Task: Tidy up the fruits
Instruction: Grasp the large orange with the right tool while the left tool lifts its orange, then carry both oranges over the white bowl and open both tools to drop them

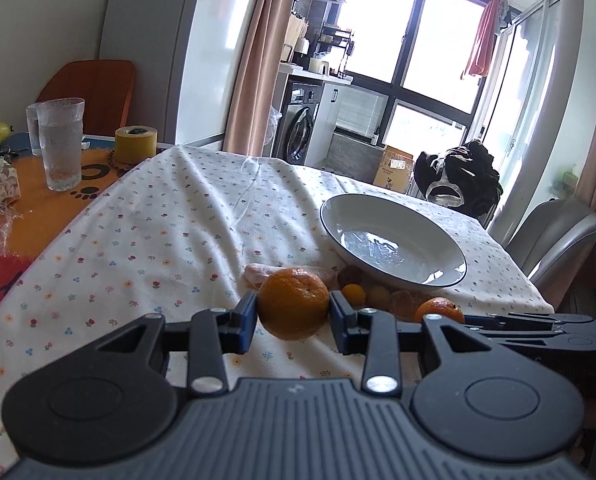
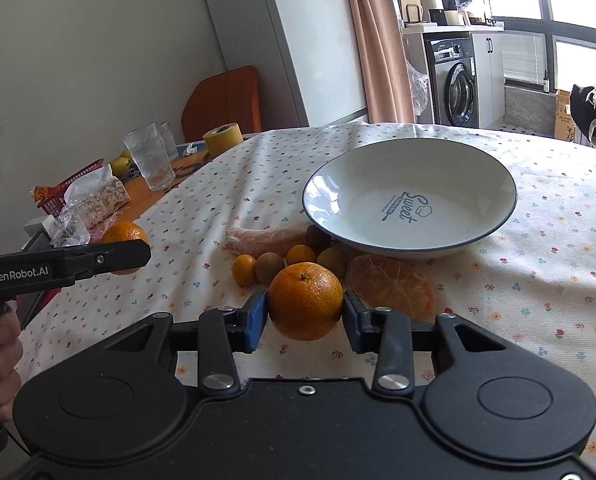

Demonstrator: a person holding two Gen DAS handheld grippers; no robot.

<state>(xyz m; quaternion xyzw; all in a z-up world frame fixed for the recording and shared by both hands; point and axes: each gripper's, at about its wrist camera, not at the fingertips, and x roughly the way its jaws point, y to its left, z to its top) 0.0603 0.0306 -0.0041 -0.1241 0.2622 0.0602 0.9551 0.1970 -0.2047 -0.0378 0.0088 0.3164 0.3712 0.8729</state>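
- My left gripper (image 1: 292,309) has its blue pads pressed on either side of a round orange tangerine (image 1: 292,303), held above the flowered white tablecloth (image 1: 157,240)
- My right gripper (image 2: 304,309) clamps a second round orange tangerine (image 2: 305,301) the same way
- Just beyond them lie small yellow kumquats (image 2: 244,269), brown kiwis (image 2: 269,267) and a peeled citrus piece (image 2: 392,285)
- An empty white ceramic bowl with a dark rim (image 2: 410,196) sits behind the fruit, far right
- Clear glass tumblers (image 1: 61,144) stand far left
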